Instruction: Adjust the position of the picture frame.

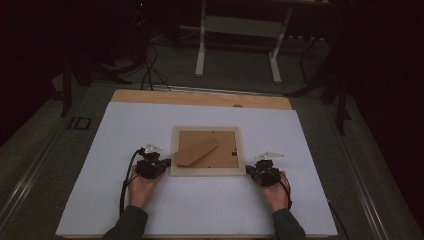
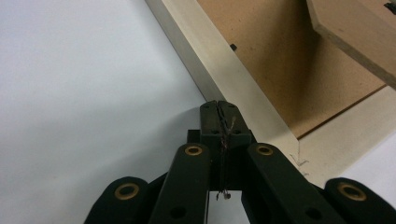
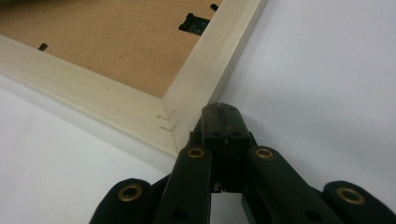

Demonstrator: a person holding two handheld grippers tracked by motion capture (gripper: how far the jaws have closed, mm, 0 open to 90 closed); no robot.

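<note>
pale wooden picture frame point(image 1: 207, 171) lies face down mid-sheet, brown fibreboard back up, cardboard stand point(image 1: 196, 152) raised | left gripper point(image 1: 166, 162) jaws closed, empty, tips at near-left corner | right gripper point(image 1: 248, 170) jaws closed, empty, tips at near-right corner | white sheet point(image 1: 150, 120) covers table

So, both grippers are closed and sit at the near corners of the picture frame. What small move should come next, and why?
Probably press both inward a little to square the frame. The picture frame lies face down on the white sheet, its stand raised. The left gripper and the right gripper are shut, each tip at an outer edge by a near corner, holding nothing. They can only push it.
</note>
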